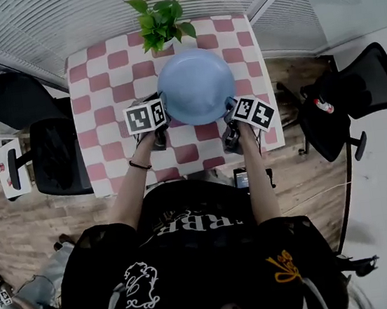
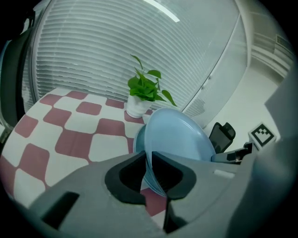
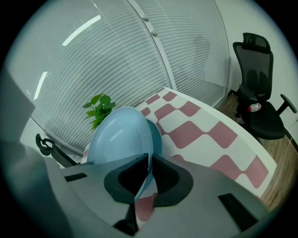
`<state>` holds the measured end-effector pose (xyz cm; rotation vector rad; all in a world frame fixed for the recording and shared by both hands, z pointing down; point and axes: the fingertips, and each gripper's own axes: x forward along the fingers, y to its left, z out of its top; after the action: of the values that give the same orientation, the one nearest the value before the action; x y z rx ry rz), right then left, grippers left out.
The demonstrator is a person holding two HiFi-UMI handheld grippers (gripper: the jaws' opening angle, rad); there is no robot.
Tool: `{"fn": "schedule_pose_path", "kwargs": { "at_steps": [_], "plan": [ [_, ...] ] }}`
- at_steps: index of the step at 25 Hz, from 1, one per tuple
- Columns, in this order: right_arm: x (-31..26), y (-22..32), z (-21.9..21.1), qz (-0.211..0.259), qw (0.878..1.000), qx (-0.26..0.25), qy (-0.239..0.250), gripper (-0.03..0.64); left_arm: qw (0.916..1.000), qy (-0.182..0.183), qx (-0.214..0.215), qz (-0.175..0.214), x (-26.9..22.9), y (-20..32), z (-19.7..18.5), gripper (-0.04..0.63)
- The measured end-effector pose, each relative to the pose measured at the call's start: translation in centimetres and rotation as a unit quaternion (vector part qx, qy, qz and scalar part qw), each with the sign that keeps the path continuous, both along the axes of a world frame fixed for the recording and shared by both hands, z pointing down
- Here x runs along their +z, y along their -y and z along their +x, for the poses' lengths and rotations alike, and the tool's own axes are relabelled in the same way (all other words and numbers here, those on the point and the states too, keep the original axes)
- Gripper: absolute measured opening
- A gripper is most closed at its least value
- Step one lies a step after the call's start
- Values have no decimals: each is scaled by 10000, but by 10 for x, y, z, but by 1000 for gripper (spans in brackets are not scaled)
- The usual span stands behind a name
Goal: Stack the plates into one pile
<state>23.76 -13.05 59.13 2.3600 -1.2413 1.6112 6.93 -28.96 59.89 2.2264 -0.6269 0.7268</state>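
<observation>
Obs.: the pale blue round plate (image 1: 196, 86) is held over the middle of the red-and-white checked counter (image 1: 110, 83), towards its far edge, just in front of the green potted plant in a white pot (image 1: 160, 22).

Left tool (image 1: 164, 122): pinches the plate's left rim, pads pressed on the thin edge (left gripper view (image 2: 148, 160)).

Right tool (image 1: 232, 107): clamped on the opposite rim in the same way (image 3: 150, 162).

A grip on both sides probably keeps the wide, shallow plate level and stops it swinging.

A second, darker blue plate (image 2: 138, 142) lies on the counter directly beneath the pale one (image 3: 156, 135). The held plate is evidently placed here to line up with it. Whether the two touch, I cannot tell.

Judgement: the stacking step is nearly done. What remains is to lower the pale plate, centre it and release.

Risk: it may land off-centre if one side lets go first.
</observation>
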Motion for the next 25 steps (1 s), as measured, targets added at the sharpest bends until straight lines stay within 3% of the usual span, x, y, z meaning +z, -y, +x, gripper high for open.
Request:
{"fn": "schedule_pose_path", "kwargs": {
  "at_steps": [11, 15, 17, 20, 25],
  "plan": [
    [16, 0, 23, -224, 9992, -249, -227, 34, 9982, 592, 101, 37, 18, -13, 15, 48],
    [19, 4, 27, -280, 9984, -346, -354, 34, 9944, 871, 427, 430, 19, -12, 19, 67],
    [23, 6, 26, -292, 9982, -383, -343, 35, 9903, 992, 703, 676, 19, -16, 20, 107],
    [26, 11, 25, -326, 9978, -464, -353, 35, 9865, 1113, 958, 722, 24, -26, 20, 210],
    [26, 15, 24, -382, 9935, -762, -750, 35, 9807, 1346, 1076, 927, 28, -30, 16, 258]
  ]
}}
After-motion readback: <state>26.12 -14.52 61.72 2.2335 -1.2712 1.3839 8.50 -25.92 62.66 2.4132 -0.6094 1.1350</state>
